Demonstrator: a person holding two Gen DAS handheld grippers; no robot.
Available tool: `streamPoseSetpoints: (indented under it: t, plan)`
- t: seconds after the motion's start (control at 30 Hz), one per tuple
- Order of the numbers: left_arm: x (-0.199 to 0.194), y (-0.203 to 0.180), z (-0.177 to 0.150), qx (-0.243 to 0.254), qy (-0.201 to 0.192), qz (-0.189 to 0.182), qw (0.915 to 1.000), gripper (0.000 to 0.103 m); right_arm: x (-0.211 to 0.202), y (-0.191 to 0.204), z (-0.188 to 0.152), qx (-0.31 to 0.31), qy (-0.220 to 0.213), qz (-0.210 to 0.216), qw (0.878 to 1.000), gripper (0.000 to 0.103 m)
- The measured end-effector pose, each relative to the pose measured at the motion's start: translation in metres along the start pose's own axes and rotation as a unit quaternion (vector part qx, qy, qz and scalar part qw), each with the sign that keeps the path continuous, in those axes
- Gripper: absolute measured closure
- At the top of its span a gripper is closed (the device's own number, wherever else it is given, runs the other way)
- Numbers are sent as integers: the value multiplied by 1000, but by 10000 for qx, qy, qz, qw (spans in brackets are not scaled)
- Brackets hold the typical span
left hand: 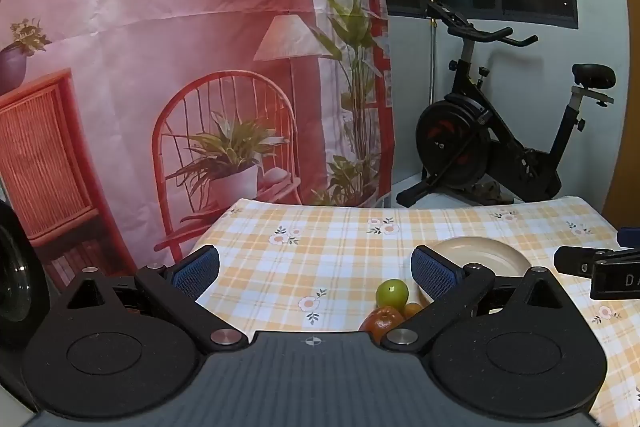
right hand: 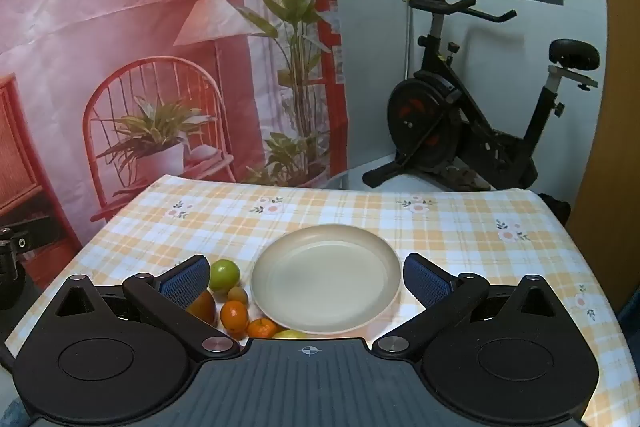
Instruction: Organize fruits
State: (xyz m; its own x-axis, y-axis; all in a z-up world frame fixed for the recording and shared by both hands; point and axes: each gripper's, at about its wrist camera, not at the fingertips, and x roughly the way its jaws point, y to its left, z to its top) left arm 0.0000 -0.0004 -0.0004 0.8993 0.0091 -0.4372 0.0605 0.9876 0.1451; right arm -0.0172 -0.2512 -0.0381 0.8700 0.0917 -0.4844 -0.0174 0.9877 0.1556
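Since nothing is picked yet, left gripper [left hand: 316, 269] and right gripper [right hand: 306, 279] both hover with jaws spread wide and empty. Fruits cluster just left of the empty beige plate [right hand: 320, 251]: green fruit [right hand: 225, 273], orange [right hand: 234, 315], likely awaiting transfer. Only the right wrist view shows the whole plate and the small brown fruit [right hand: 237, 294].

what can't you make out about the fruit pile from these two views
- Right wrist view: the yellow-green fruit at the near edge is mostly hidden by the gripper body, so its kind is unclear.
- Right wrist view: the reddish fruit is partly covered by the right gripper's left finger.
- Left wrist view: the plate and small orange fruit are partly behind the left gripper's right finger.
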Motion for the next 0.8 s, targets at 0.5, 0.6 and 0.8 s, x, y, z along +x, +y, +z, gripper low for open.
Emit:
streamPoseSetpoints:
  t: [0.5, 0.6, 0.8]
  plan:
    - [3, -2, -2, -55, 36, -26, 10000, 0, 2, -2, 0, 51, 65, 21, 10000, 0]
    - [4, 1, 0, -57, 55, -30, 10000, 0, 2, -2, 0, 52, 69, 22, 10000, 0]
    - [4, 1, -1, -56, 53, -24, 10000, 0, 2, -1, 0, 48, 66, 18, 10000, 0]
